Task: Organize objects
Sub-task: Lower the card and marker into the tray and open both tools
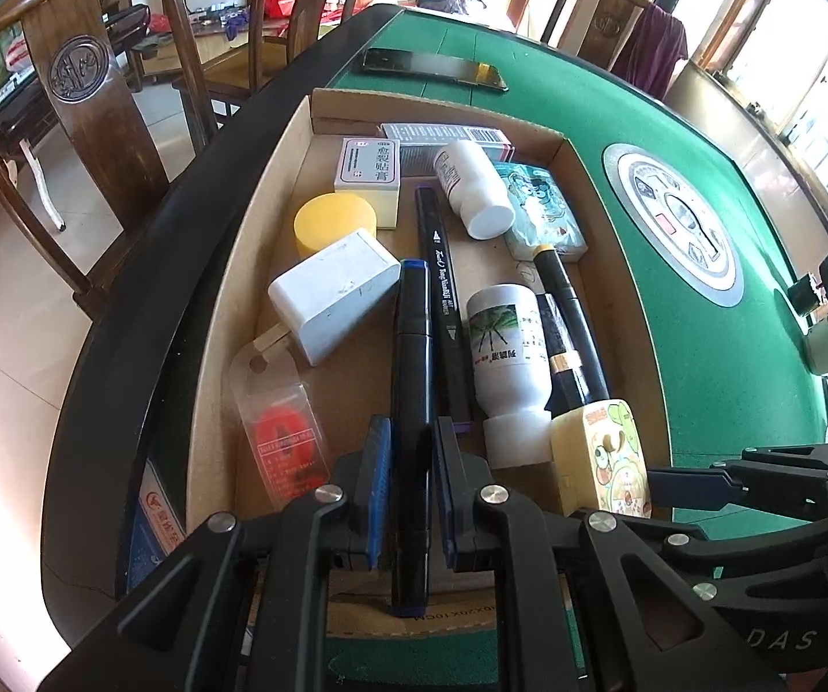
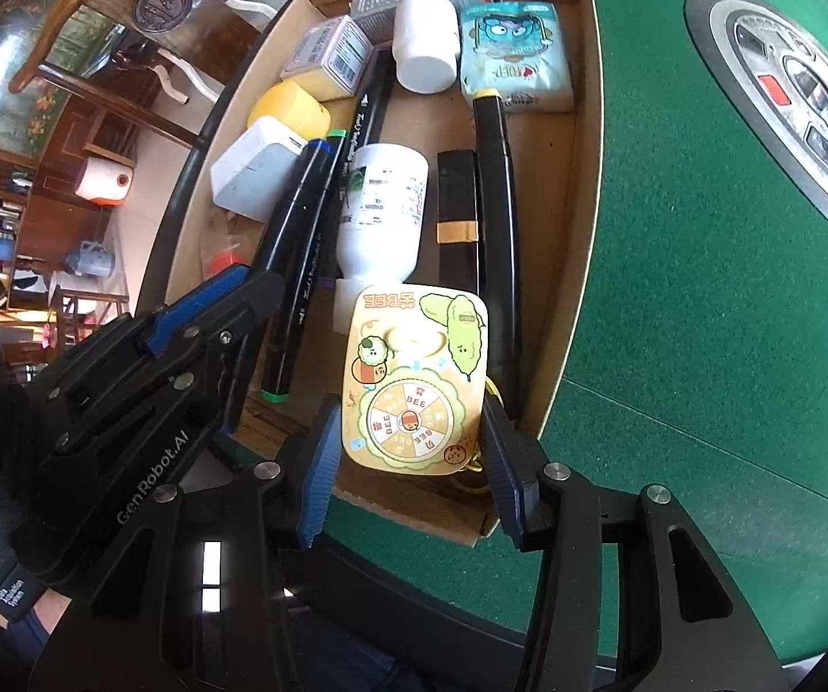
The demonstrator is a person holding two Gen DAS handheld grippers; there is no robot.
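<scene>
Gripping black marker, left fingers; right fingers clamp BEE card; card's lower edge hidden.

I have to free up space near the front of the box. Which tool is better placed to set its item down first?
Probably the right tool: its yellow cartoon case hangs over bare cardboard at the box's near corner. The left tool grips a blue-capped marker above other markers and bottles.
</scene>
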